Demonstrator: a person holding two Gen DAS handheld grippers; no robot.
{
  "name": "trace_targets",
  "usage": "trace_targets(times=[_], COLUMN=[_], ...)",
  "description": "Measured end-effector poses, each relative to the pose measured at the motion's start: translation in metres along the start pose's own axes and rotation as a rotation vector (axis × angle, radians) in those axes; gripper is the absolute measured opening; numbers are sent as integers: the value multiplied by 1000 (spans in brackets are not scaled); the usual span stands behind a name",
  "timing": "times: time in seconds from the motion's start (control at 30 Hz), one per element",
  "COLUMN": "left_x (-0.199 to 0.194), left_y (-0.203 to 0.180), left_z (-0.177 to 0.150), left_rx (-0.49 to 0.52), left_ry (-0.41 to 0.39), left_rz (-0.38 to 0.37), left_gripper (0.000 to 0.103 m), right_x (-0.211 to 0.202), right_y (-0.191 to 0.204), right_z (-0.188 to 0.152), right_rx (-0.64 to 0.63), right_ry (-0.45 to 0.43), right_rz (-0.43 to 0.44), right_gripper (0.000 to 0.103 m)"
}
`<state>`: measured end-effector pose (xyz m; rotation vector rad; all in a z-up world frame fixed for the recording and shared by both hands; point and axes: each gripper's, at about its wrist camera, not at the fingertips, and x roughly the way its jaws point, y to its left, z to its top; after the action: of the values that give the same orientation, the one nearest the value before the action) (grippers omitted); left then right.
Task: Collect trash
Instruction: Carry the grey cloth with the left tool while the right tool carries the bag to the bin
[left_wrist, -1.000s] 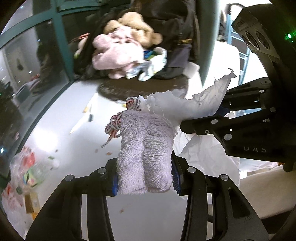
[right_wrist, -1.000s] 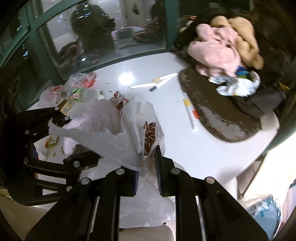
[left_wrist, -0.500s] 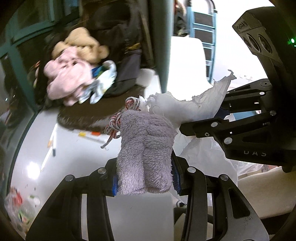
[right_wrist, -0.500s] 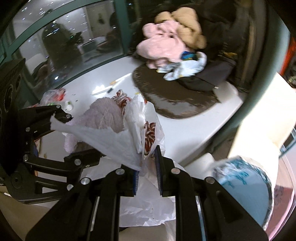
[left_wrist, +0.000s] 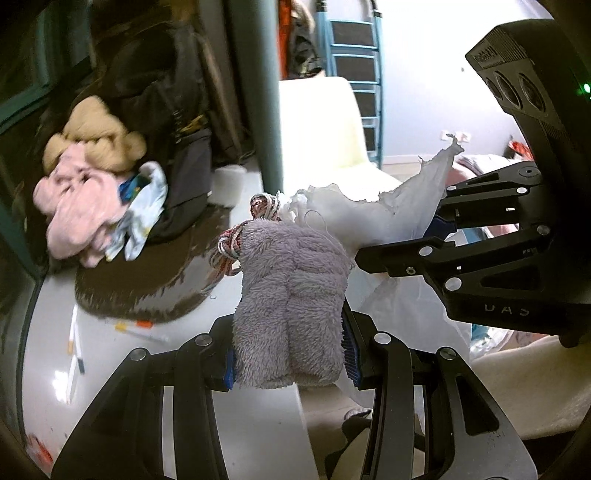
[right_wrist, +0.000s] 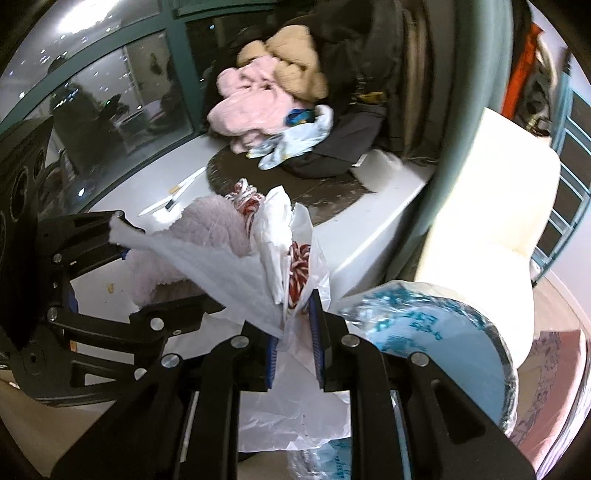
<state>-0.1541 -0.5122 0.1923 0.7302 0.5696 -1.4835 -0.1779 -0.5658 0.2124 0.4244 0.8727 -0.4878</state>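
The left gripper (left_wrist: 288, 347) remained clamped, jaws partly apart, on a fluffy lilac cloth (left_wrist: 291, 295), which filled the gap from pad to pad; a red-and-white cord (left_wrist: 231, 247) lay against the cloth's far left edge. The right gripper (right_wrist: 295, 345) stayed fully closed, pinching the gathered rim of a white plastic bag (right_wrist: 266, 280), with more of the cord (right_wrist: 299, 266) visible inside the bag's folds. Bag and cloth were held together between the two tools, the bag's torn rim (left_wrist: 388, 206) just right of the cloth, and their grips had not altered from the earlier frames. What differed was the surroundings: the white table (left_wrist: 48, 332), which earlier lay directly beneath the load, had shifted left and far, and the pile of pink and tan clothes (left_wrist: 85, 184) with it. A teal pillar (left_wrist: 255, 92) and a cream chair (left_wrist: 321, 122) now stood behind the load. In the right wrist view, a bin lined with a blue printed bag (right_wrist: 436, 332) had come into view near, just right of the closed jaws. Pens (left_wrist: 75, 347) lay on the table's left part.
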Motion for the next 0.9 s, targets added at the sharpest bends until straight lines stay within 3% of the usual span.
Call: trace_targets(times=[0.47,0.9], left_x=[38,72], left_y=[-53,-87], left_z=[42,57], left_rx=[139,183], left_ry=[-8,31], left_rz=[-134,-210], left_gripper=[40,40], right_x=[-24,-23], right_y=[-69,-111], right_z=[-27,-45], right_rx=[162,248], right_ry=[-23,17], right_rz=[-109,-151], right_gripper=[17,17])
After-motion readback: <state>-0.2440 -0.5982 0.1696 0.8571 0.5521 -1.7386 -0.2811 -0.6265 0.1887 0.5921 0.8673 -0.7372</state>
